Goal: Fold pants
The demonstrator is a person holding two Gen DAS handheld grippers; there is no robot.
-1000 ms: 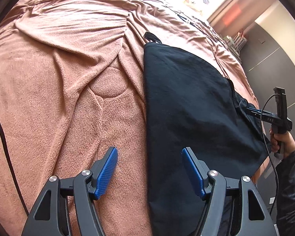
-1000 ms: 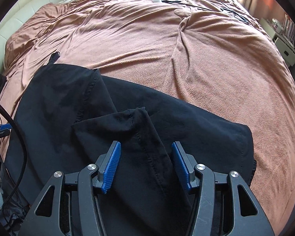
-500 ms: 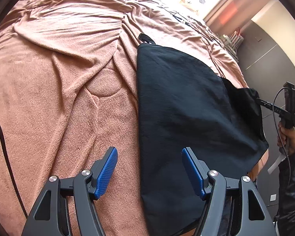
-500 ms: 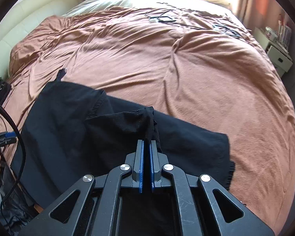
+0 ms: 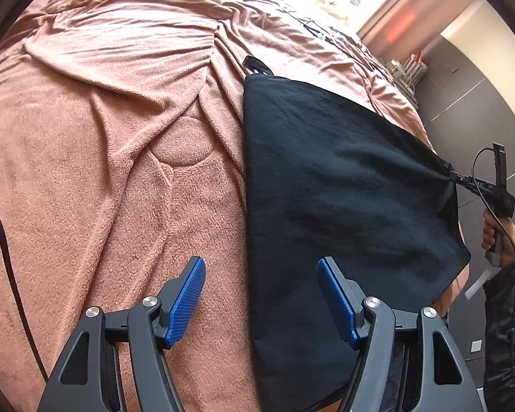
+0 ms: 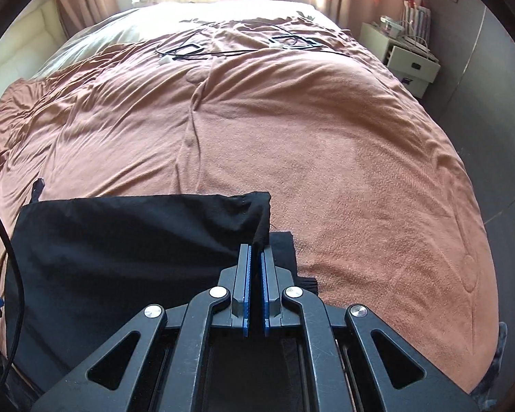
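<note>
Furthest left lay the brown blanket (image 5: 113,158), a nubby, towel-like fleece rucked into soft ridges over the bed. Next came our left gripper (image 5: 261,295), its blue ribbed pads spread wide and holding nothing; it hovered over the blanket with the near left edge of the black pants (image 5: 343,189) passing between the pads. The pants, a matte, soft black cloth already doubled into a broad flat panel, lay ahead and to the right of that gripper, their long axis running away from us up the bed. At the far right our right gripper (image 6: 255,274) had its pads pressed together on a corner of the pants, lifting it so the cloth drew taut toward the pinch. We judged the right gripper placed to carry that corner leftward across the panel, with the free left gripper nearest the opposite edge.
</note>
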